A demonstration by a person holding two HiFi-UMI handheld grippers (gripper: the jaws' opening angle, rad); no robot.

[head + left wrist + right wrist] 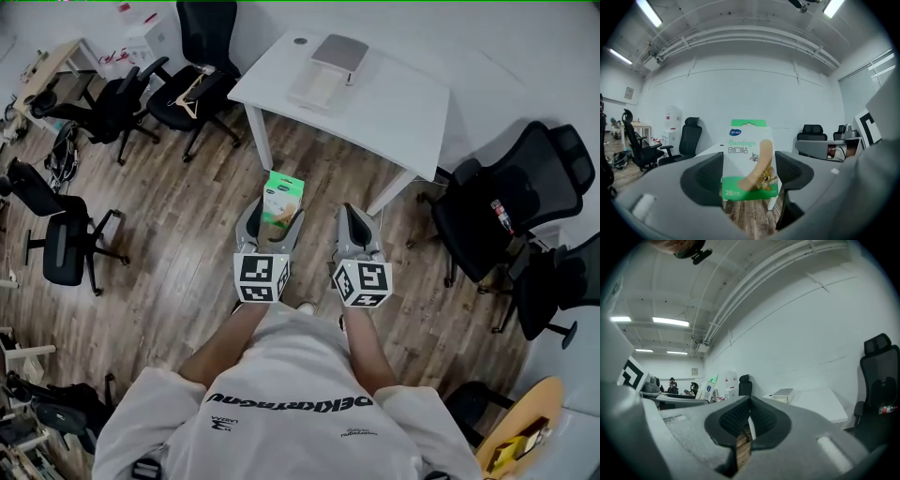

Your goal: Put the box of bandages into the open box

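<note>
Lower corners of the bandage box (749, 159) hidden behind the left gripper (275, 218), clamped on its two sides, upright. Beside it, right gripper (749, 421) pinched together, empty. Well ahead, open box (328, 71) on the white table (398, 117); inside hard to make out.

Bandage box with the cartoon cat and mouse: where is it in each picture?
Head view: the box of bandages is in the middle, gripped by the left gripper, just in front of the white table.
Left gripper view: dead centre, upright between the jaws.
Right gripper view: small, at the left, seen edge-on.
Shared landmark: the white table, which also shows behind the box and at the right.
</note>
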